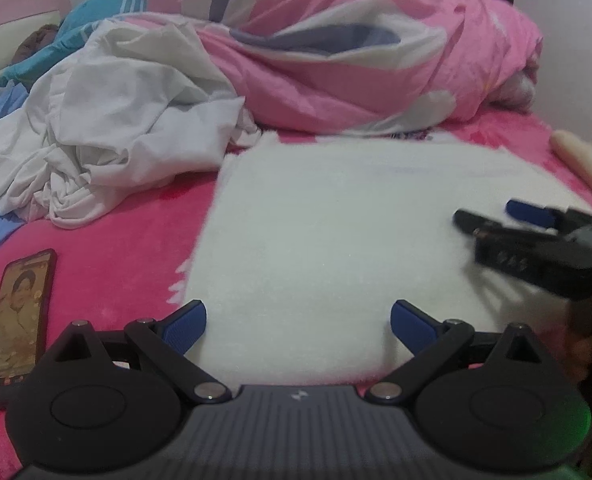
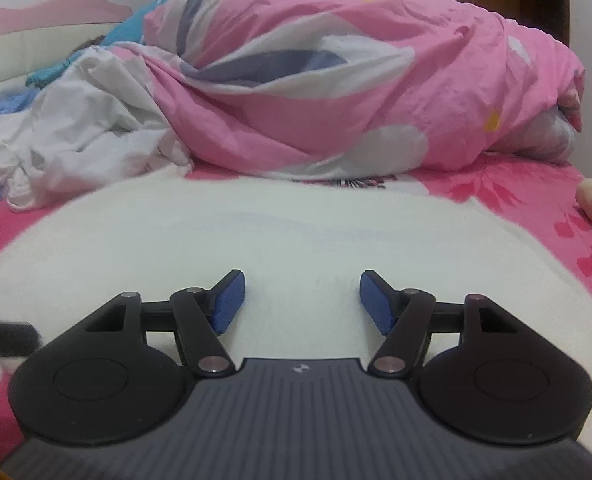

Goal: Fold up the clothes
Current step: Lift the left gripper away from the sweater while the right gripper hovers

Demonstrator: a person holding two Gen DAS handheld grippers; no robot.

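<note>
On the pink bed (image 1: 136, 216), a white cloth (image 1: 335, 232) lies flat ahead of the left gripper (image 1: 298, 322) and right gripper (image 2: 302, 304), both spread apart and empty, while crumpled white clothes (image 1: 108, 128) beyond-left seemingly await folding.

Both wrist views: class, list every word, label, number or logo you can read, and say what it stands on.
No readable words or numbers.
Small pale logo mark, no letters: on the grey ribbed gripper body, and likewise in the right wrist view.
Red-cased phone lying on the pink bedspread: screen text too small and blurred to read.
</note>
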